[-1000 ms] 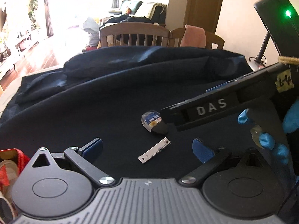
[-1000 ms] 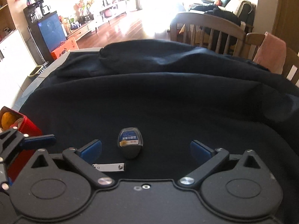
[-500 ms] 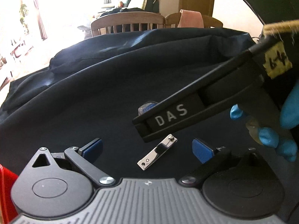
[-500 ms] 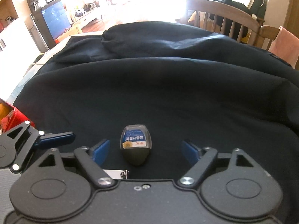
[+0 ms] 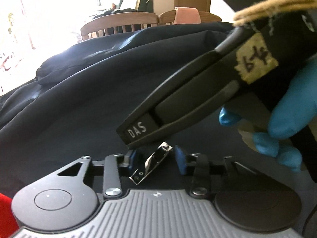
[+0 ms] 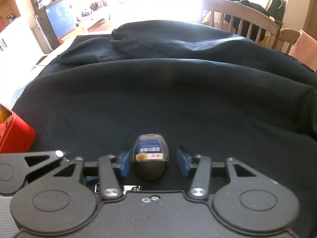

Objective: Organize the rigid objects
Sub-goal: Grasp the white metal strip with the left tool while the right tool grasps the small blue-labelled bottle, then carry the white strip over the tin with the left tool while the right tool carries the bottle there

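A small metal nail clipper (image 5: 152, 162) lies slantwise between the blue pads of my left gripper (image 5: 156, 157). The jaws are closing, and both pads touch its ends, tipping it on edge. In the right wrist view a dark oval case with a blue label (image 6: 151, 158) sits on the dark cloth (image 6: 178, 99) between the pads of my right gripper (image 6: 151, 161). Those jaws are closing too, with a gap left on the right side. The right gripper's black body marked DAS (image 5: 178, 107) crosses the left wrist view and hides the case there. A blue-gloved hand (image 5: 291, 111) holds it.
A red box (image 6: 15, 136) stands at the left edge of the cloth. The cloth is bunched into a ridge (image 6: 168, 37) at the back. Wooden chairs (image 6: 243, 15) stand behind the table, one with a pink towel (image 5: 186, 14) on it.
Both pairs of jaws have closed in from wide open while the grippers sank. The clipper went from lying flat to tipped between the left pads. The right gripper slid over the case in the left view.
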A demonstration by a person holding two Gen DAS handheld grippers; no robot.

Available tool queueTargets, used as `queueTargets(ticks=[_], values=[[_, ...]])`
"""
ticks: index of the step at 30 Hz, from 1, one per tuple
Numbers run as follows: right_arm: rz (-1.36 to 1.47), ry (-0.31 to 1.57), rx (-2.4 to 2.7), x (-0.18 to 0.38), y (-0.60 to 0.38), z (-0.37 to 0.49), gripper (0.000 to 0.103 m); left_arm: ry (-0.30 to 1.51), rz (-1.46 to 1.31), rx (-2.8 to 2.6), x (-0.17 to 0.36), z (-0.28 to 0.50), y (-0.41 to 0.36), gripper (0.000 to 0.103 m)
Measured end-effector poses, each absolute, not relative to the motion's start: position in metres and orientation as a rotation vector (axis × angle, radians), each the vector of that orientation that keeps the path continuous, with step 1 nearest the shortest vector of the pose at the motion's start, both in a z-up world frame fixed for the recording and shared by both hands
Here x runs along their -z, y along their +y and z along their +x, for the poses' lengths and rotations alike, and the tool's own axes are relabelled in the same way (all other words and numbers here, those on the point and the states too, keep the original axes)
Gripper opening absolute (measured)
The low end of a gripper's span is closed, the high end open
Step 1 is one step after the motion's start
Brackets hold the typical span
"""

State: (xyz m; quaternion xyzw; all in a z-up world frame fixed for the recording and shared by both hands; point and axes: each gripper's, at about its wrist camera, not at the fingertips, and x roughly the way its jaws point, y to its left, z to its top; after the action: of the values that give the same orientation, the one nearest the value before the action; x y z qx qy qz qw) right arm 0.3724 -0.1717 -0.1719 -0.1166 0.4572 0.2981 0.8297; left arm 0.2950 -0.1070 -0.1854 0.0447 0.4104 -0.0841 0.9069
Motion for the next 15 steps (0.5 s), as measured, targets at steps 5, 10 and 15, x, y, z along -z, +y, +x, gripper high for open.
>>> queueTargets(ticks=[5, 10, 15], values=[[-0.254, 0.955, -0.595, 0.17, -0.173, 0.37, 0.038, 0.851, 0.098, 0.174, 0.184, 0.293, -0.111, 0.019], [-0.195, 0.936, -0.55, 0.162, -0.192, 0.373, 0.038, 0.866, 0.09, 0.168, 0.183, 0.291, -0.11, 0.011], [-0.138, 0.932, -0.517, 0.154, -0.224, 0.365, 0.038, 0.882, 0.051, 0.154, 0.181, 0.286, -0.103, 0.011]])
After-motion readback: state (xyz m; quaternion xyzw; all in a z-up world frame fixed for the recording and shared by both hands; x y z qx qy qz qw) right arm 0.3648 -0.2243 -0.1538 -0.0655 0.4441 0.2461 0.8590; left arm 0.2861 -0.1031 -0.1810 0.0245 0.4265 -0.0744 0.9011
